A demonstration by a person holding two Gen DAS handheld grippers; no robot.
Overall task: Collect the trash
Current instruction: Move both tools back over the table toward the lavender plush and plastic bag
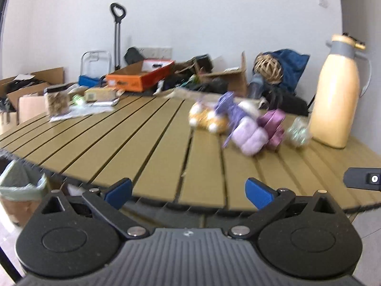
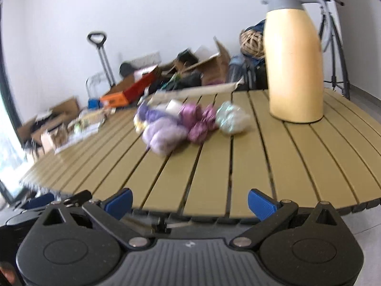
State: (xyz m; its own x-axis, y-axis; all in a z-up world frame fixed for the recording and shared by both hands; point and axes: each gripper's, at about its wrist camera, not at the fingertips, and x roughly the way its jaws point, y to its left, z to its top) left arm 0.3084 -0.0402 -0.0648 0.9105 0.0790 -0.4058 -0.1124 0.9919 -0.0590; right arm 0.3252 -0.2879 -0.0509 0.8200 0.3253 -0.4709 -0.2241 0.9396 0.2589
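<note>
A blurred heap of crumpled wrappers (image 2: 181,124), lilac, magenta, orange and pale green, lies on the slatted table (image 2: 250,166) just left of a cream jug (image 2: 294,59), with a lined bin (image 1: 21,181) showing below the table's near left edge in the left wrist view. The left gripper (image 1: 189,191) and right gripper (image 2: 190,202) hang at the table's near edge, well apart from the heap, jaws spread wide and holding nothing.

A "1" shows on the black device (image 1: 364,179) at right.
</note>
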